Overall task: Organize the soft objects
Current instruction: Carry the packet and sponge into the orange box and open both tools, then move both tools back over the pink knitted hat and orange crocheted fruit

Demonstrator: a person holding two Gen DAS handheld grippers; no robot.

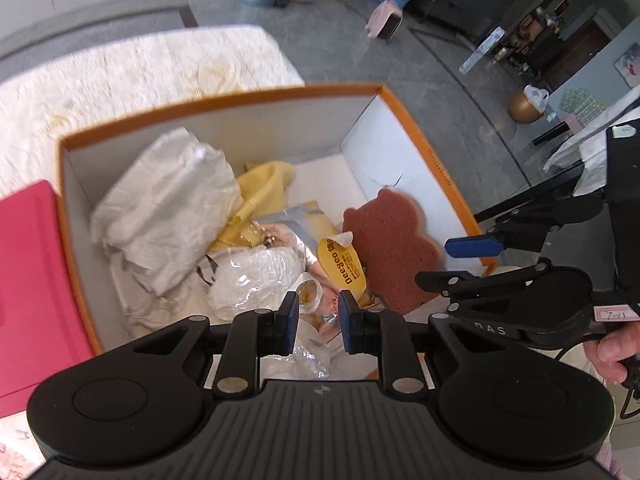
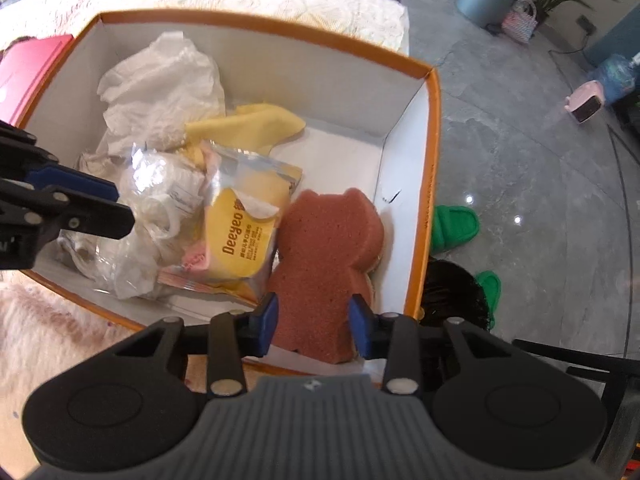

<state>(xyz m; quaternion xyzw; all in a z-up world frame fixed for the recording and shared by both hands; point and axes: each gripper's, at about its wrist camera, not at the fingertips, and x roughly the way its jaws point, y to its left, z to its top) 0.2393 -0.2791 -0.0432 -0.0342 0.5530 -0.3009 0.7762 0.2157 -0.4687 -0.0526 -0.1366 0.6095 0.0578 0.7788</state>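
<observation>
- Our right hand-held gripper (image 2: 313,323) pinches the brown bear sponge (image 2: 320,256) inside the orange-rimmed box (image 2: 430,184).
- Our left hand-held gripper (image 1: 318,322) hangs over the crinkly plastic bags (image 1: 256,276), jaws narrowly apart, gripping nothing.

Both wrist cameras look steeply down, close, into one orange-rimmed box (image 1: 224,98).
</observation>
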